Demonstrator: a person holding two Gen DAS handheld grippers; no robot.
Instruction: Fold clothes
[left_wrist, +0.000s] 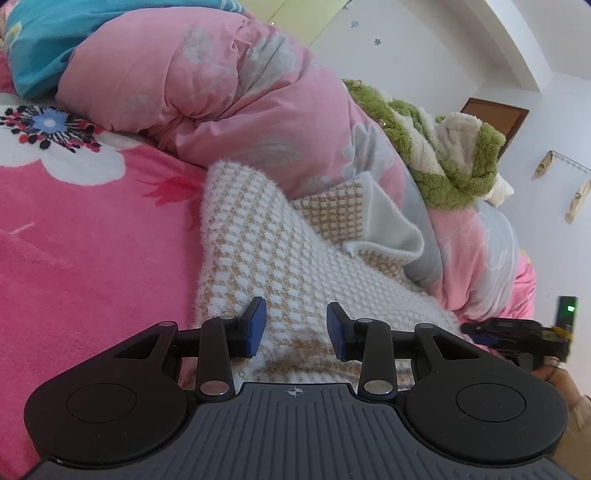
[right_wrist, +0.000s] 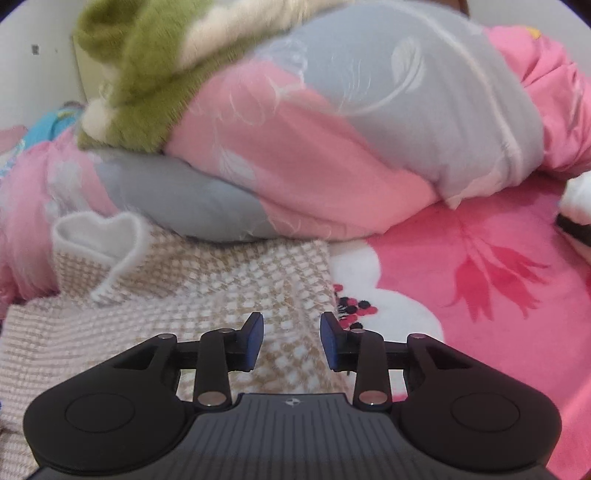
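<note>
While hovering over the checked knit garment (left_wrist: 291, 258) on the pink floral blanket (left_wrist: 74, 229), left gripper (left_wrist: 296, 326) and right gripper (right_wrist: 291, 341) are both gaping apart, gripping nothing.

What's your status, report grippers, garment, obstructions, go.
Left gripper open, right gripper open, both over the checked knit garment, holding nothing. Garment spread on the pink blanket, far edge against the pink-grey duvet. Green fleece atop duvet.

The left gripper (left_wrist: 296, 325) is held low, its blue-padded fingers (left_wrist: 255, 326) spread apart with nothing between them; the right gripper (right_wrist: 291, 341) is likewise parted and empty, fingers (right_wrist: 330, 341) angled forward; in the left wrist view the right gripper shows at the far right edge.
</note>
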